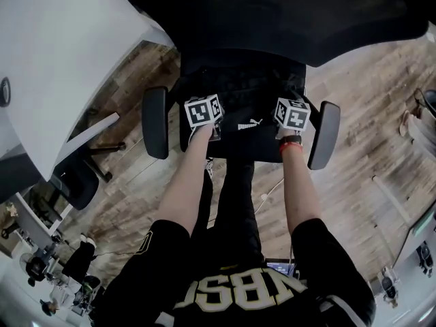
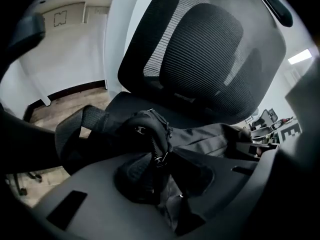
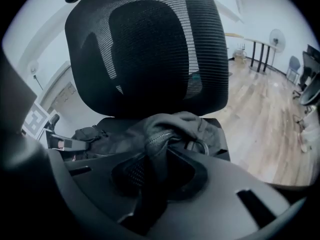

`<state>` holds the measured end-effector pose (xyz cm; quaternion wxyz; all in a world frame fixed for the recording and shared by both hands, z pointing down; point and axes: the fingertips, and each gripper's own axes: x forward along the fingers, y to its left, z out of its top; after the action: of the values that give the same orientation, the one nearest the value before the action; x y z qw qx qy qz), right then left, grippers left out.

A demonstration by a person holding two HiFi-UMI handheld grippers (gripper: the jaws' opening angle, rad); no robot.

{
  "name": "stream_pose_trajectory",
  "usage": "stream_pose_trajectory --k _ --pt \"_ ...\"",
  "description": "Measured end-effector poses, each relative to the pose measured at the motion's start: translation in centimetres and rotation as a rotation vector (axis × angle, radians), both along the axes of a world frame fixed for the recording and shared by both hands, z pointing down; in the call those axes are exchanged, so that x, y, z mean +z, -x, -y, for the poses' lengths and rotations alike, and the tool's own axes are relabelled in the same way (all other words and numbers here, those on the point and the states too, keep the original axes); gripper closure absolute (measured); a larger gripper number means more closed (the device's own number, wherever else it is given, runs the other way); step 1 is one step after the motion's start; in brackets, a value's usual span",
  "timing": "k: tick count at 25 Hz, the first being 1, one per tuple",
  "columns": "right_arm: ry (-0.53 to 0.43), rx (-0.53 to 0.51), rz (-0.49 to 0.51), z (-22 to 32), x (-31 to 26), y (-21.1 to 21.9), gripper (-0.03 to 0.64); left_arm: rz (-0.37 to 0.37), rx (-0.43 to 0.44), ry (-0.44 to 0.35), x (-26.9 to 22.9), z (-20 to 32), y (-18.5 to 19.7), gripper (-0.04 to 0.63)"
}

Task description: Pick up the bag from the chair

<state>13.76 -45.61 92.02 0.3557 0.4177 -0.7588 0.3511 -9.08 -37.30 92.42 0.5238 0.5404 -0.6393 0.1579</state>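
Two grips are already on the cloth, so the step in hand looks like the lift itself.

From the head view, the black fabric bag with a white logo (image 1: 249,124) lies on the seat of the black mesh-backed office chair (image 1: 155,122), between its armrests. The left gripper (image 1: 212,133) bites the bag's end nearer the chair's armrest on the person's left, and the right gripper (image 1: 287,133) bites the end nearer the other armrest.

From the left gripper view, the jaws are pressed onto a bunched fold of the bag (image 2: 150,134) along its zip, in front of the chair's backrest. A black webbing strap (image 2: 75,129) loops loose toward the seat's edge.

From the right gripper view, the jaws pinch a zipped ridge of the bag (image 3: 162,134), with a metal ring (image 3: 200,145) just behind it toward the backrest.

Both holds are on slack cloth, so I would raise the two grippers together and level, slowly, straight up from the seat. The fabric should tauten before the weight comes on. The strap could catch an armrest.
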Motion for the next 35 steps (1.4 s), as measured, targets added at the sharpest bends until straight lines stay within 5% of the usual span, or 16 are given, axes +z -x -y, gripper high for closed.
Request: stream_pose_trajectory --k 18,35 --pt "-0.074 0.120 0.089 -6.2 -13.1 0.1 0.557 0.055 0.072 -0.217 -14.1 -3.3 0.7 0.515" --pt "-0.324 0.159 0.170 -11.2 -31.8 0.4 0.555 0.180 0.103 -0.483 -33.5 -7.1 0.7 0.515"
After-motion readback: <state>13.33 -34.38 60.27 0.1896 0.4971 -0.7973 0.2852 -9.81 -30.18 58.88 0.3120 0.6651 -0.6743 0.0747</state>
